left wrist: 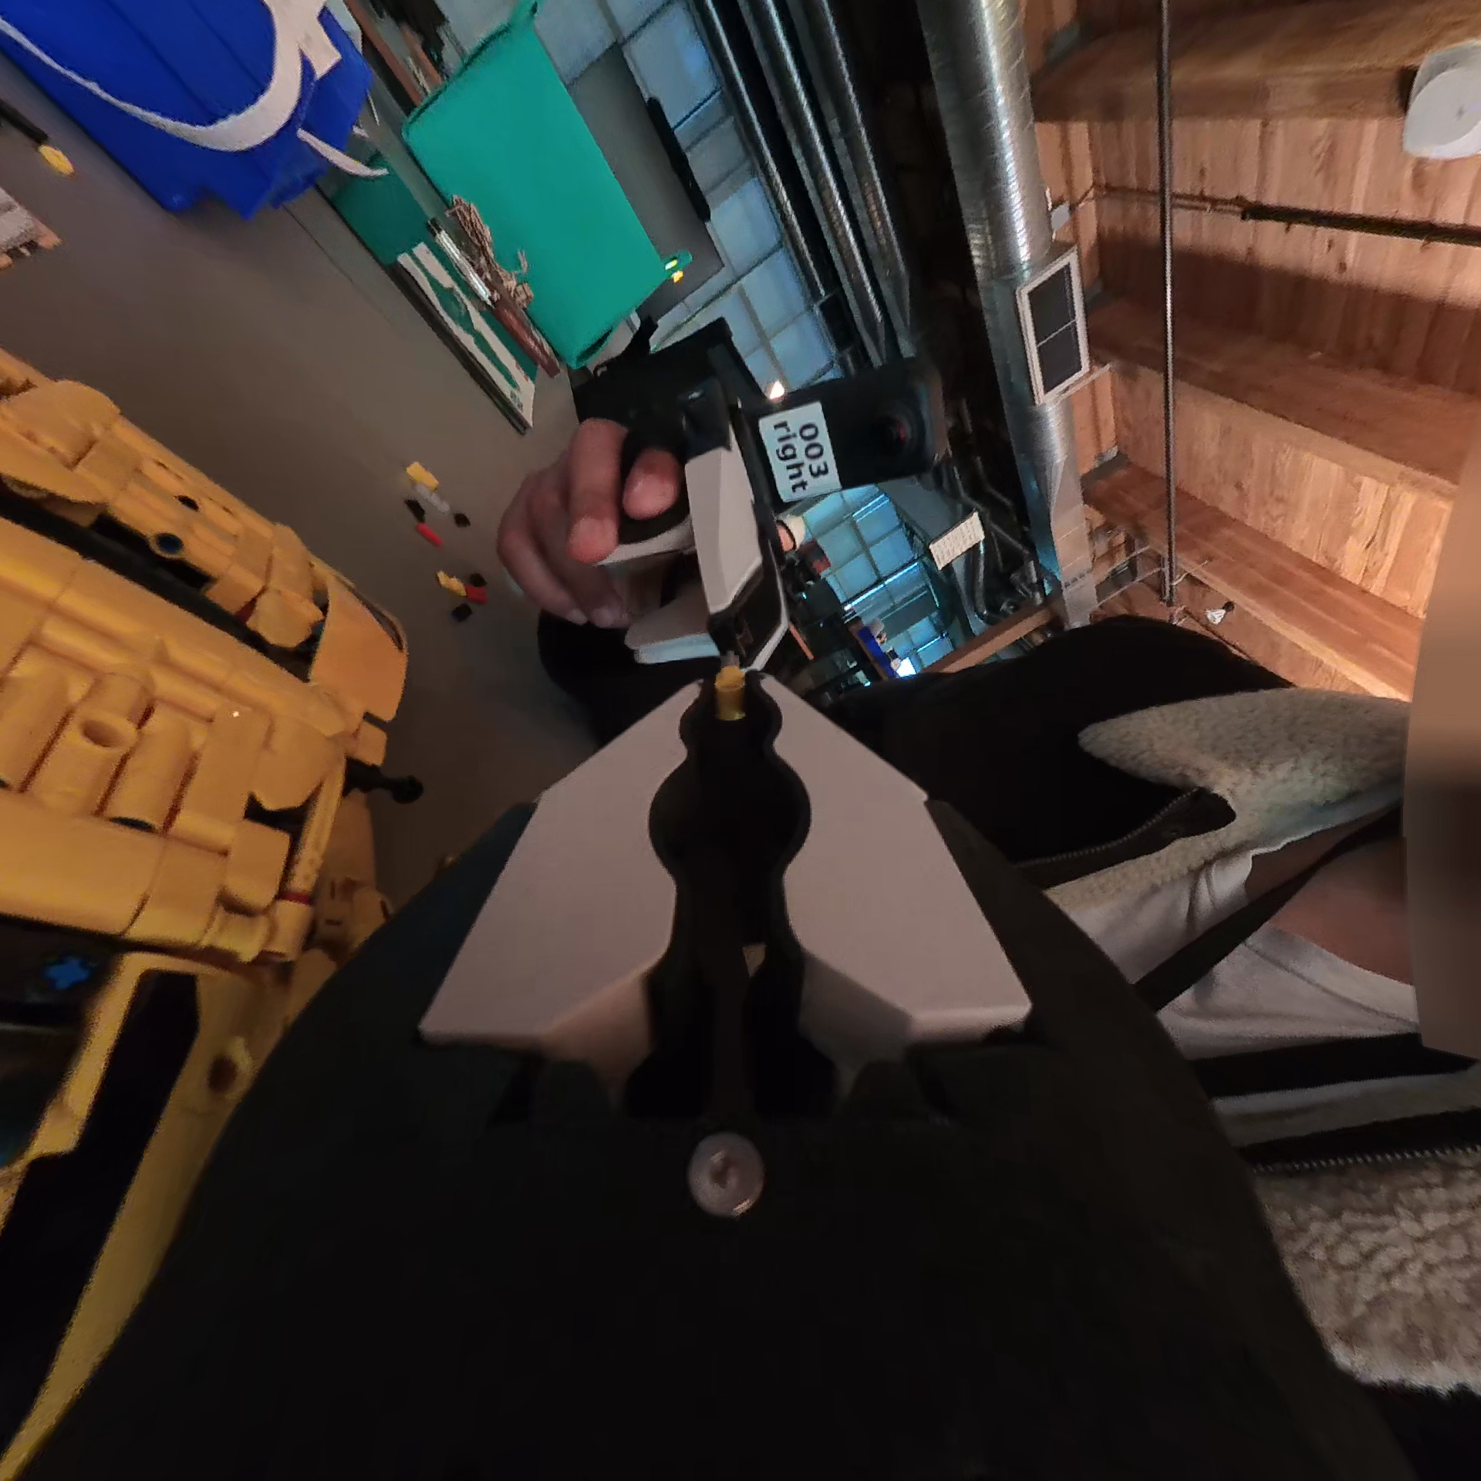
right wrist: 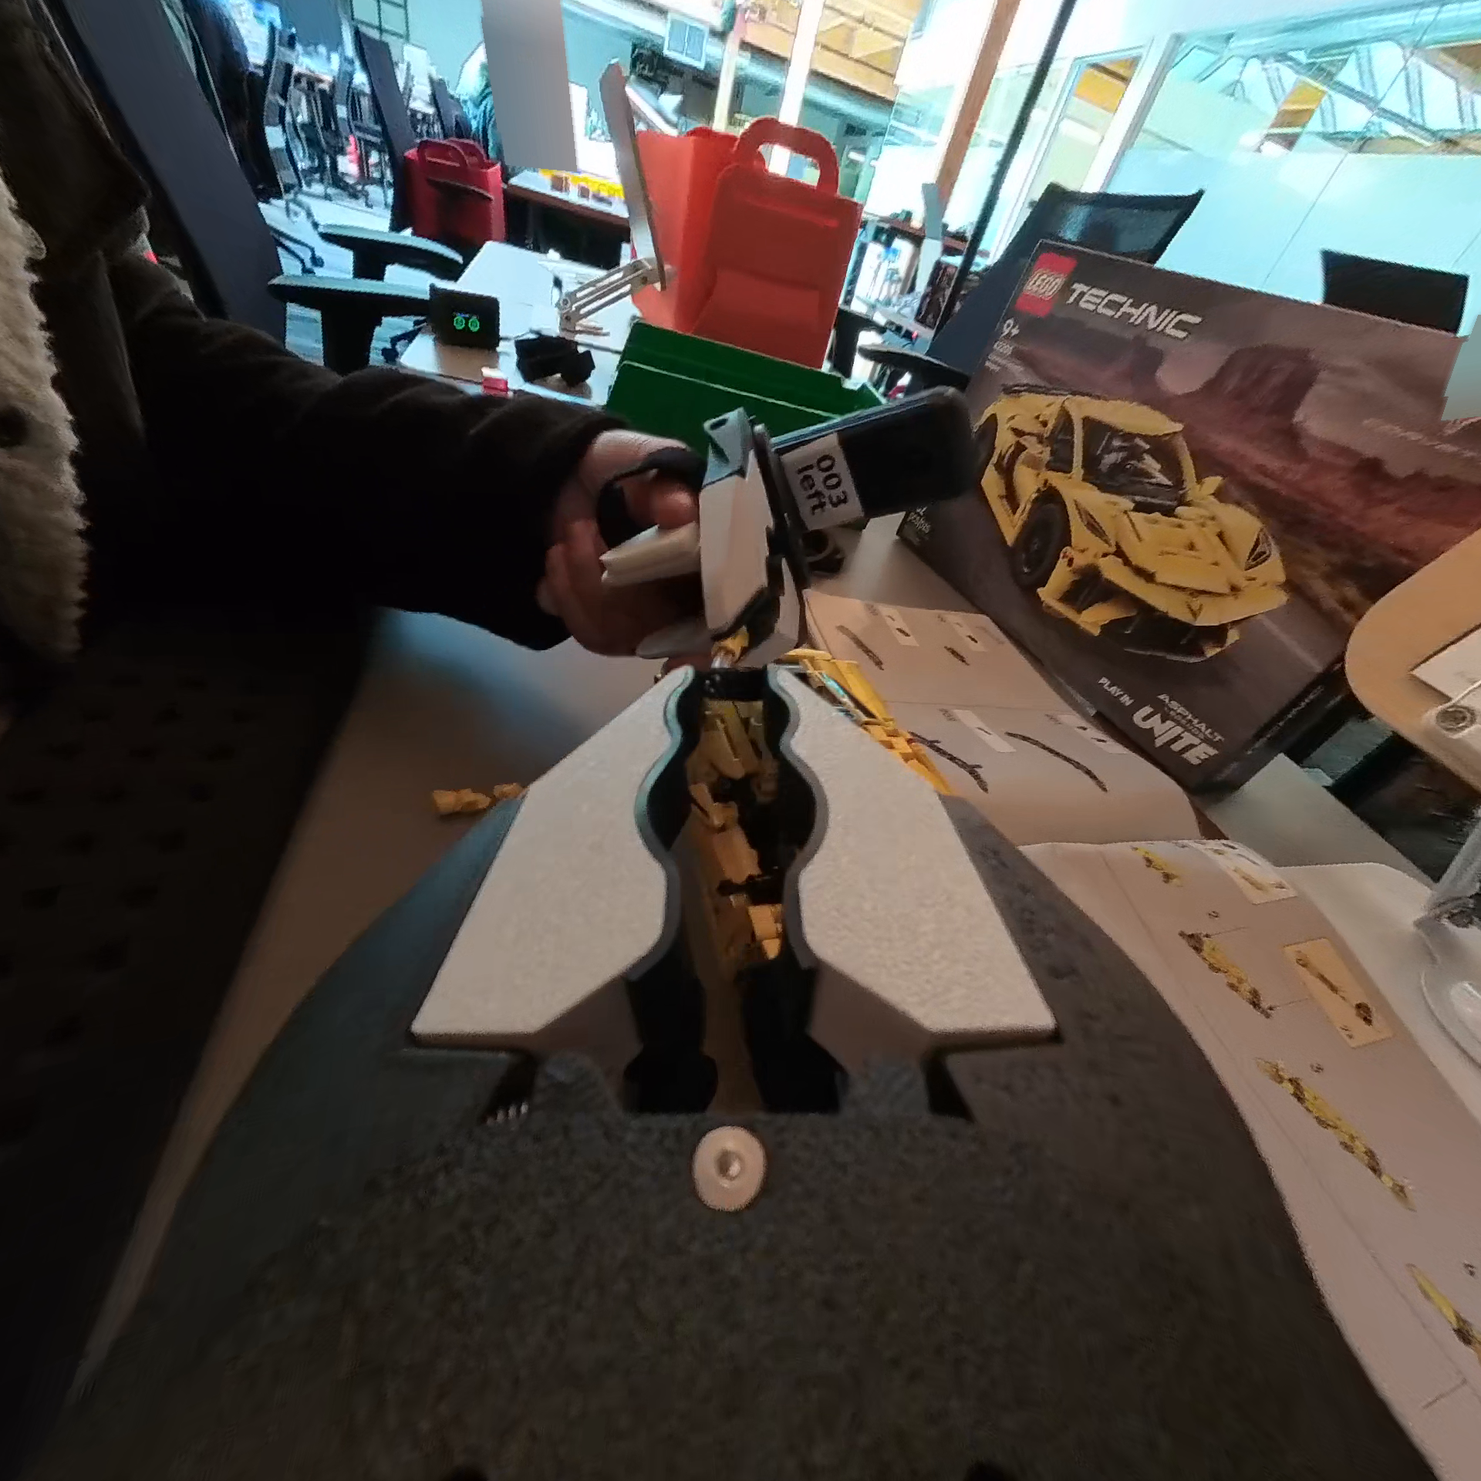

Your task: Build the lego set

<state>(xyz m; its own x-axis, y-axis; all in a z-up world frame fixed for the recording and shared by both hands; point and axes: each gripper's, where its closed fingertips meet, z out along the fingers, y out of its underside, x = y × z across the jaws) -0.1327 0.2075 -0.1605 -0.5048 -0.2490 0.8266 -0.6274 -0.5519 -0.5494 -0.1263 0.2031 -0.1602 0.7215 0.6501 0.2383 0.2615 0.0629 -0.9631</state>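
Here left gripper [left wrist: 729, 681] pinches yellow piece [left wrist: 729, 696]; right gripper [right wrist: 733, 677] clamps black piece [right wrist: 731, 681], tips nearly touching.

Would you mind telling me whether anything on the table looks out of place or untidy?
Only mildly: small loose pieces, yellow, black and red, lie scattered on the grey table beyond the yellow car model, and a few yellow bits lie apart near the table's edge. Nothing looks damaged.

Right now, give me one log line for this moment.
left gripper: shut on yellow piece | right gripper: shut on black piece | tips meeting | yellow car beside
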